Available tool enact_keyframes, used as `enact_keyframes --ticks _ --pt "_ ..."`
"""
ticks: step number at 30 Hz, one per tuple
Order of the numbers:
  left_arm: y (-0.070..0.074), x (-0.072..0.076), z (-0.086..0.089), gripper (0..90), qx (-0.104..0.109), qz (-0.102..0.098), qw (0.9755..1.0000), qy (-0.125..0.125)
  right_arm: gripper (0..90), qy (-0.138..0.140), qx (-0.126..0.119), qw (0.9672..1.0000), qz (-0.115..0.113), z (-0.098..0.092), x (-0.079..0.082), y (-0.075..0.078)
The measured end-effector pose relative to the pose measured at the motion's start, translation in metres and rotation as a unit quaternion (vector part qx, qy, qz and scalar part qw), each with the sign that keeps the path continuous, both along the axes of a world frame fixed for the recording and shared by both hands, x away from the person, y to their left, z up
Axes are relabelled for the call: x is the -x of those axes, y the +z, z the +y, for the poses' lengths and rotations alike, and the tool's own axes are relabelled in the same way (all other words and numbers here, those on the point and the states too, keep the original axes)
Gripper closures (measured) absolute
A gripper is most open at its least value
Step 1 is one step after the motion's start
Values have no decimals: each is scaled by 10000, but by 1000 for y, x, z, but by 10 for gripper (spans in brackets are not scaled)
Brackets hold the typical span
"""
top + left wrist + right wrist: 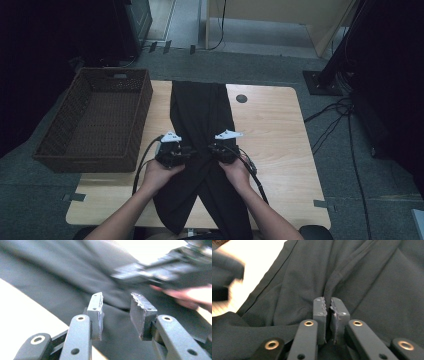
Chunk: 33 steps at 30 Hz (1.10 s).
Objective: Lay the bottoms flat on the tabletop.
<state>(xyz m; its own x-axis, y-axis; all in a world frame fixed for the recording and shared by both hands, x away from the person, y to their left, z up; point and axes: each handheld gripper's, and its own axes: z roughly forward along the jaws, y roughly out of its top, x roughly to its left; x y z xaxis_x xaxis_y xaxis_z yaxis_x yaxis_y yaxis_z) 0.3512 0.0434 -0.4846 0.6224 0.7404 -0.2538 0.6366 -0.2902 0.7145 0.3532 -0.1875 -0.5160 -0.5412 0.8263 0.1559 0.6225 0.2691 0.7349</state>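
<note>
A black garment (pixel 200 110), seemingly trousers, lies lengthwise down the middle of the wooden table (pixel 280 135), its two legs crossing near the front edge. Both grippers meet over its middle. My left gripper (pixel 187 151) hovers open just above the cloth (pixel 62 277), and the left gripper (pixel 117 296) has nothing between its pads. My right gripper (pixel 212 150) is shut on a raised fold of the garment (pixel 374 285); in its own view the right gripper (pixel 328 301) pinches that ridge of fabric between its pads. The right gripper (pixel 160 272) appears blurred across from the left one.
A dark wicker basket (pixel 95 120) stands on the table's left side, hanging past its edge. A round cable hole (pixel 241 98) sits in the tabletop at the back right of the garment. Bare wood lies to the right. Cables trail on the floor at right.
</note>
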Motion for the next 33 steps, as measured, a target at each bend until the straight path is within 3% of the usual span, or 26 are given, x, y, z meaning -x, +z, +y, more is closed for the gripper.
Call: enact_keyframes --ticks 2,4,9,11,19,23,27,30,33 --pt "-5 -11 4 638 -36 62 9997 216 857 16 6 10000 8 0 1 1" --pt "-12 -17 4 652 28 177 9995 250 860 30 -53 10000 0 0 2 2" --pt "-24 -16 -9 663 -320 89 9994 -55 859 57 -120 9999 -52 -2 4 8" --pt "-25 -14 -11 678 -484 -3 9988 -62 856 31 -162 9998 -81 -5 5 11" --pt "-25 -14 -8 720 -570 -18 9984 30 862 -96 -57 9998 -139 -26 10 19" --pt "-26 -14 -3 749 -462 12 9989 118 873 -214 -67 9997 -82 -43 13 19" --pt "-26 -13 -3 753 -549 -49 9984 110 899 -332 141 9993 -53 -61 17 17" --pt "-25 -13 -4 740 -554 -3 9984 147 893 -513 33 9987 71 -73 17 13" --pt "-24 -12 -6 716 -585 -9 9982 146 797 -583 -211 9981 -67 -72 16 19"
